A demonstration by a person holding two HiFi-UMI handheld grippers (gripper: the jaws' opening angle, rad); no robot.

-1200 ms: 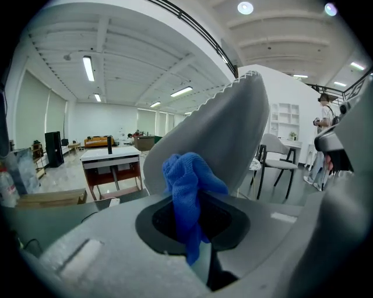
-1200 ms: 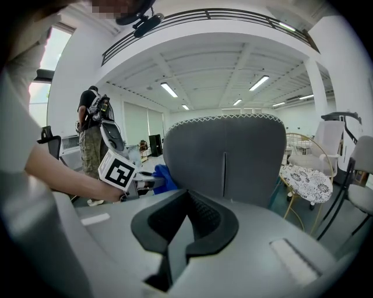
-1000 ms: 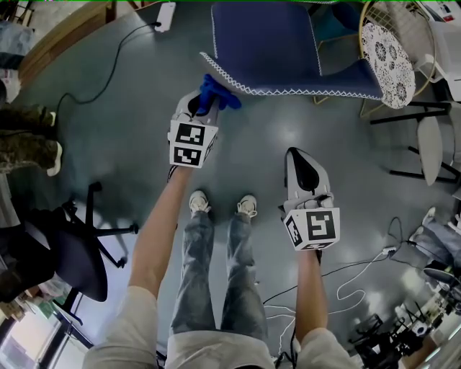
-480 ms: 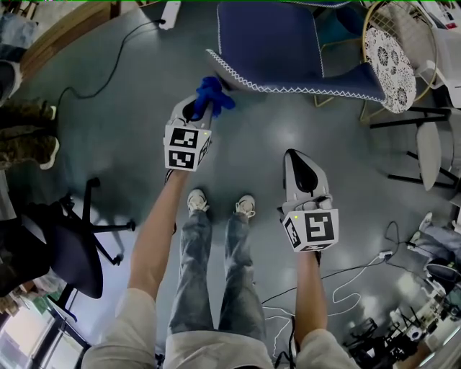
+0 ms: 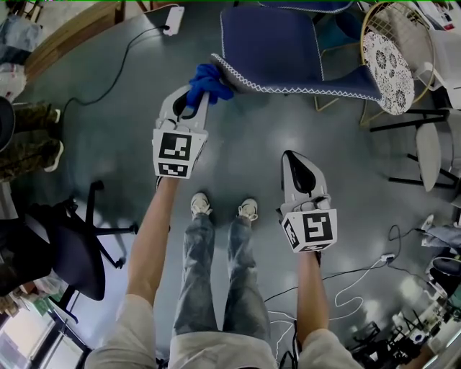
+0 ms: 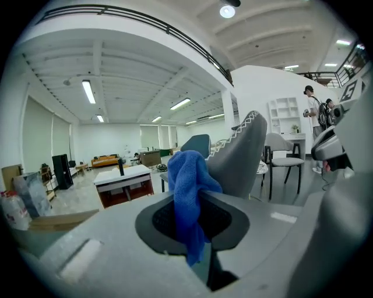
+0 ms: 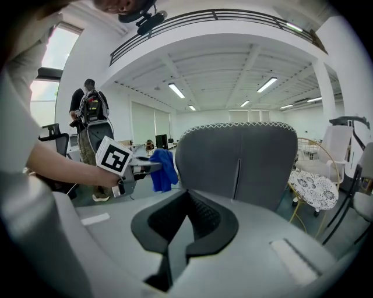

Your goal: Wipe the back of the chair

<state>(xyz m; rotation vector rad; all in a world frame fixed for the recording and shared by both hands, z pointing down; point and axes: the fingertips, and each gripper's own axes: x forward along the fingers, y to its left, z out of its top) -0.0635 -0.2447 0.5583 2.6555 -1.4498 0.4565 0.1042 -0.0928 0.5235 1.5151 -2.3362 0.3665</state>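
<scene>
The dark blue chair with white stitched edging stands ahead of me, its back (image 5: 288, 85) facing me. My left gripper (image 5: 193, 101) is shut on a blue cloth (image 5: 207, 79), which touches the left corner of the chair back's edge. In the left gripper view the cloth (image 6: 189, 192) hangs bunched between the jaws, with the chair back (image 6: 242, 154) just behind it. My right gripper (image 5: 295, 157) hangs lower, short of the chair, shut with nothing in it. The right gripper view shows the whole chair back (image 7: 239, 169) with the cloth (image 7: 163, 169) at its left edge.
A black office chair (image 5: 65, 252) stands at the left. A wire chair with a patterned cushion (image 5: 389, 61) is at the right of the blue chair. Cables (image 5: 353, 281) and a power strip (image 5: 173, 19) lie on the grey floor. A person (image 7: 90, 134) stands at the left.
My left gripper has carried the cloth forward and slightly left, up to the chair back's left corner. The right gripper has stayed put.
</scene>
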